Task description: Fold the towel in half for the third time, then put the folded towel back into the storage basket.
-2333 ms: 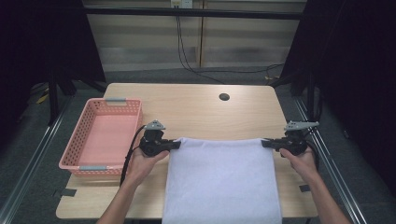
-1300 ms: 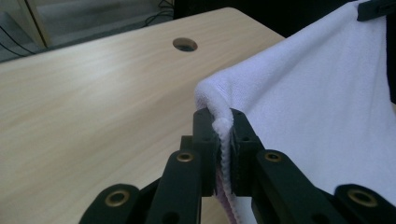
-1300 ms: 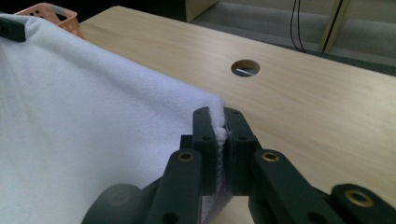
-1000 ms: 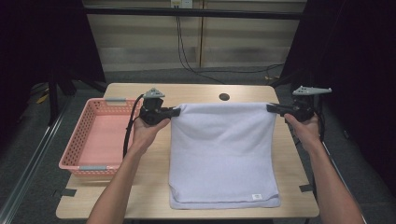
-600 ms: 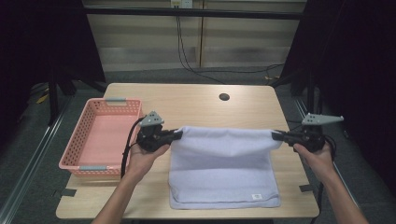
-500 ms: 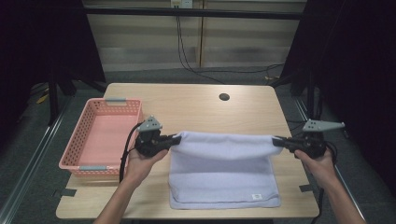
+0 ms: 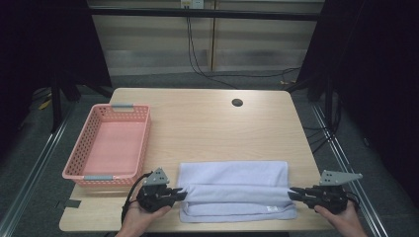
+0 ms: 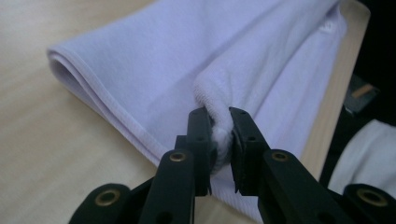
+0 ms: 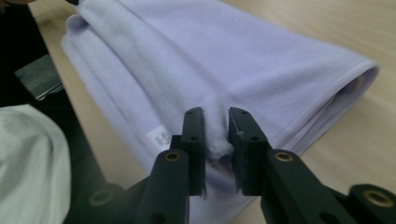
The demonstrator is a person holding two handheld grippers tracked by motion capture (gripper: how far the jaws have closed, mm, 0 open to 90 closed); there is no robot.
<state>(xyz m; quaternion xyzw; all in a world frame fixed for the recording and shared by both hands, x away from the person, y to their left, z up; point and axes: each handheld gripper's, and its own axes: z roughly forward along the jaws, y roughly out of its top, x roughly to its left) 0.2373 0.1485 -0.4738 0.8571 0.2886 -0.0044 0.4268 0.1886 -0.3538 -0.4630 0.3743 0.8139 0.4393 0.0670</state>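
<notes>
- The person's forearms are cut off by the bottom edge of the high view, and the pale lilac terry-cloth towel (image 7: 234, 190) hides its own lower layers under the fold.
- In the high view the towel lies folded at the near edge of the light wooden table (image 7: 207, 123), its long axis running left to right, with a small white label near its near right corner.
- The left gripper (image 8: 218, 135) has the towel's left corner bunched between its jaws; these have just been opening, with cloth touching both pads.
- The right gripper (image 9: 215, 137) likewise has the right corner between its jaws, which have just been opening, the cloth touching both.
- A pink plastic mesh basket (image 7: 81, 153) stands to the left, apart from the towel.
</notes>
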